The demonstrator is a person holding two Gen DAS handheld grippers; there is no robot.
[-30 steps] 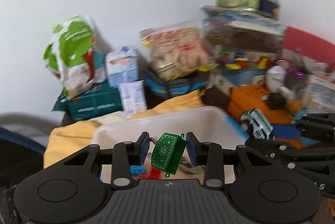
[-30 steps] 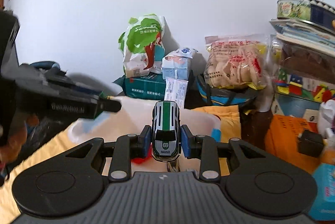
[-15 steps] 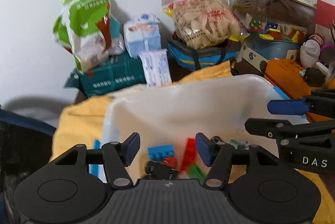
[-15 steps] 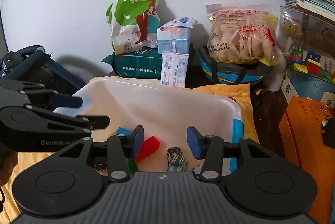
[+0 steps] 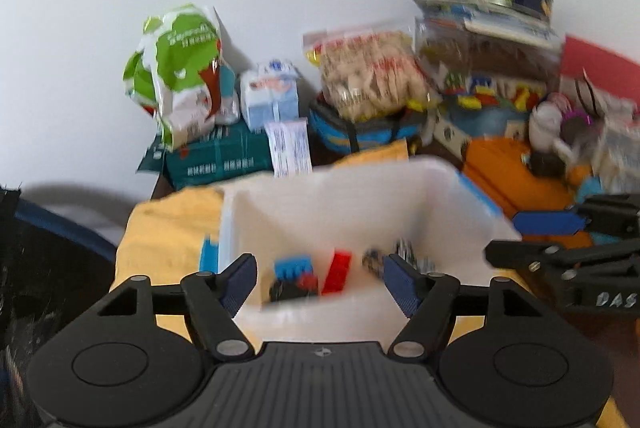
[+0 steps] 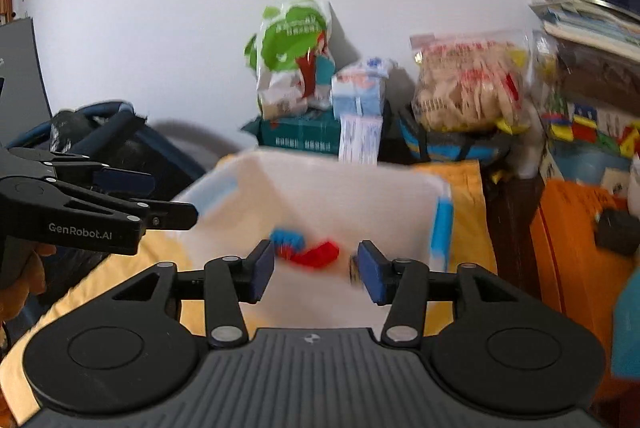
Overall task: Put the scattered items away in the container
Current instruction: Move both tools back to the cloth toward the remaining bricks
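Hovering over the near rim of the white bin [image 5: 360,196], the left gripper [image 5: 320,278] is being held with its jaws spread wide – they have just been opening, and nothing is between them. The right gripper [image 6: 316,270] is also being held over the bin, jaws apart at a medium gap with nothing between them; they too have just been opening, but have hardly widened in the last half second.

Inside the bin, several small items are lying on the floor: a blue block [image 5: 294,266], a red block [image 5: 338,270], a dark toy car [image 5: 290,290] beside the blue block, and a striped toy car [image 5: 404,254] towards the right – blurred, so details cannot be told. The bin is sitting on a yellow cloth [image 5: 168,228].

Behind the bin, against the white wall, a green-and-white bag [image 5: 180,76] is being propped on a dark green box [image 5: 216,160], w/ a pale blue pack [image 5: 272,96] next to it. Further right, a clear bag of snacks [image 5: 368,76] is resting on a blue-and-black bag [image 5: 360,134]. An orange box [image 5: 508,172] is lying to the right of the bin.

In the right wrist view, the left gripper [image 6: 172,198] is showing at the left edge, apart from the right one.
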